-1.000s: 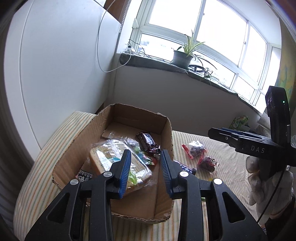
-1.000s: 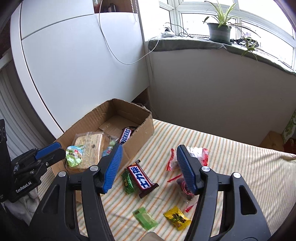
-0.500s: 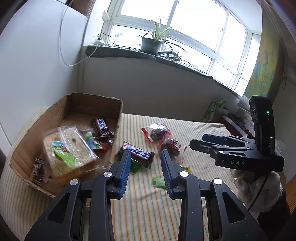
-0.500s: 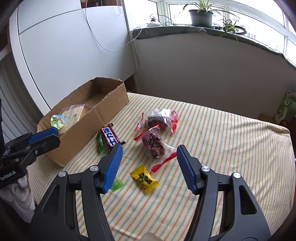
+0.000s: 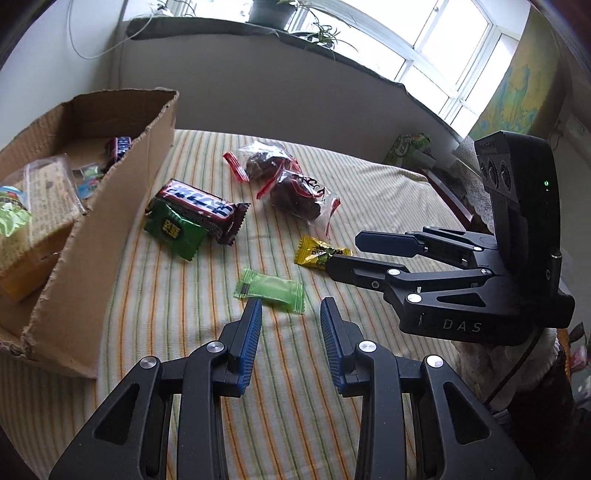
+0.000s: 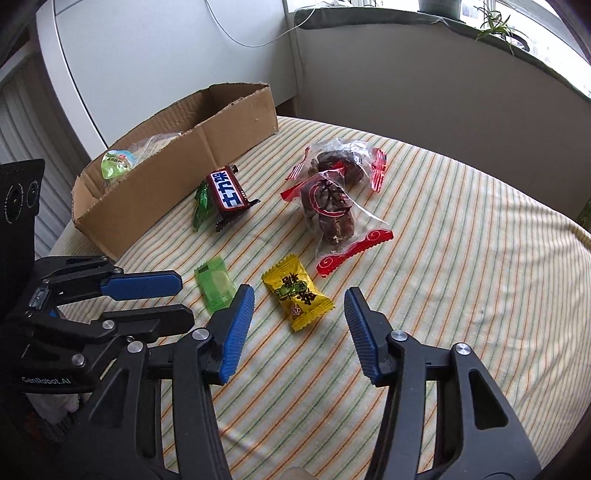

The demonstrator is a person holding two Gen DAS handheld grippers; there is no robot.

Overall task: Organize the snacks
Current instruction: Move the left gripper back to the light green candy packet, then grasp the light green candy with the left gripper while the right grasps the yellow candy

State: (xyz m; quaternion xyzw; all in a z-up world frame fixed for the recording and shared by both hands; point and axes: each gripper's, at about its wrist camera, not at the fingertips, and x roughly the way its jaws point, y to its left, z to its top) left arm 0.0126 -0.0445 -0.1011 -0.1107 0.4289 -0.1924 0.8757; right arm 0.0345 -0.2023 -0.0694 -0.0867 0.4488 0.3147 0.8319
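Note:
Loose snacks lie on the striped cloth: a light green candy [image 5: 271, 290] [image 6: 216, 282], a yellow candy [image 5: 319, 253] [image 6: 297, 293], a Snickers bar [image 5: 199, 206] [image 6: 229, 194] over a dark green packet [image 5: 173, 230], and two clear bags of dark dates [image 5: 295, 190] [image 6: 330, 208]. A cardboard box [image 5: 122, 199] [image 6: 192, 147] at the left holds a bread pack [image 5: 37, 206] and small sweets. My left gripper [image 5: 290, 308] is open and empty just short of the light green candy. My right gripper [image 6: 299, 295] is open and empty, its fingers either side of the yellow candy.
A grey wall and a window sill with potted plants [image 5: 266, 11] run behind the bed. A white cabinet [image 6: 166, 55] stands behind the box. Each gripper shows in the other's view: the right one [image 5: 443, 273], the left one [image 6: 110, 295].
Both grippers have come away from the box, moving right and down toward the loose candies. The left now faces the light green candy, the right the yellow one. Both stayed open.

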